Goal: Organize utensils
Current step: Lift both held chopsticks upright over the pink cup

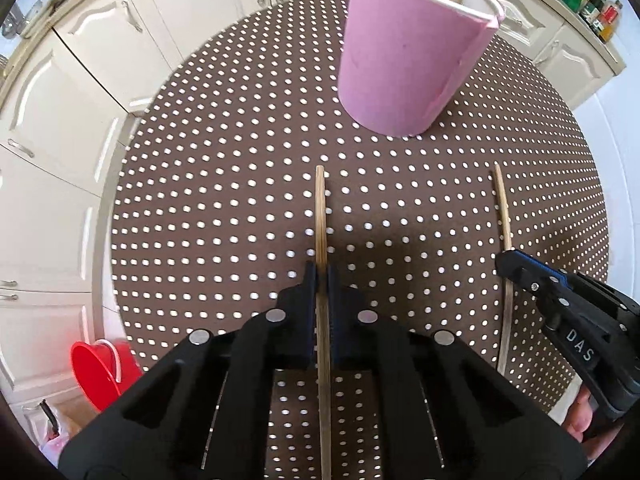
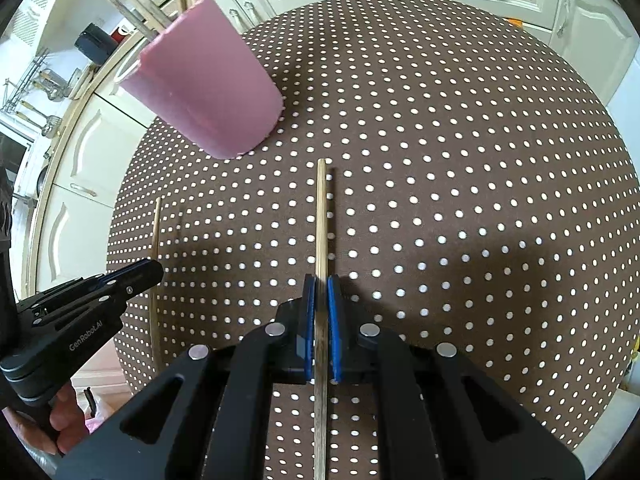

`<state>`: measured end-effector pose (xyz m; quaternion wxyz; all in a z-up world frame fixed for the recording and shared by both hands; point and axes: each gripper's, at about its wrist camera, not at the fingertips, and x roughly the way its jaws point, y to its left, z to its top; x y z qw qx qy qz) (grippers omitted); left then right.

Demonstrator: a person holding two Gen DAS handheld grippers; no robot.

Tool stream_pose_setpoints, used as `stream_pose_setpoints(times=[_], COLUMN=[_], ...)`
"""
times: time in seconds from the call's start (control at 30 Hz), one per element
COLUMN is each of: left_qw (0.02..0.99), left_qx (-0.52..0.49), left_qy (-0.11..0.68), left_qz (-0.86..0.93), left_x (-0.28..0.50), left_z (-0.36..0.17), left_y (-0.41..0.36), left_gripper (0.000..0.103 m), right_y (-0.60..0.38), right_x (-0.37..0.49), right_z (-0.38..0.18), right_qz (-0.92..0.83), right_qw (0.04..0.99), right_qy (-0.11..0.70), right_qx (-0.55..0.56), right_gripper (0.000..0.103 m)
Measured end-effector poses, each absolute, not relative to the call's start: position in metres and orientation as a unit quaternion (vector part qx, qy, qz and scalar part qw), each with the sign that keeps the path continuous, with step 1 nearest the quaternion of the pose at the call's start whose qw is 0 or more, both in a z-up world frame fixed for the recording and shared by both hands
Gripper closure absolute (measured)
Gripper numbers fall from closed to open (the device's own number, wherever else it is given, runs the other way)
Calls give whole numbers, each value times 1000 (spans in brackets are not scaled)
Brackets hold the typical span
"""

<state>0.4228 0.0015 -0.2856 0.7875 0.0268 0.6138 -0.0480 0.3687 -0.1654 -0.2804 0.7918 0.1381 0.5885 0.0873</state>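
Each claw is clenched on one wooden chopstick: the left claw (image 1: 322, 276) on its chopstick (image 1: 321, 216), the right claw (image 2: 321, 284) on its chopstick (image 2: 321, 216). The sticks look light, stiff and smooth, liable to swivel, so a mid-shaft hold suits the pink cup (image 1: 412, 52).

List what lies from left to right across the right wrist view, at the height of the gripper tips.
Left gripper shut on its chopstick → right gripper shut on the other chopstick → bare polka-dot tablecloth. The pink cup stands farther back, on the left.
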Motion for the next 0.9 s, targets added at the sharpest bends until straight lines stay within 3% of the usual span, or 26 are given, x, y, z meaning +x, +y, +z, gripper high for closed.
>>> stream_pose_setpoints(times=[0.9], left_qw=[871], left_qx=[16], left_qy=[489], left_qz=[-48], left_x=[384], left_z=[-168], left_y=[20], left_gripper=[97], right_y=[-159], right_x=[360], right_z=[-183], right_qz=[93], right_qw=[872], right_qy=[464], right_qx=[123], right_gripper=[98])
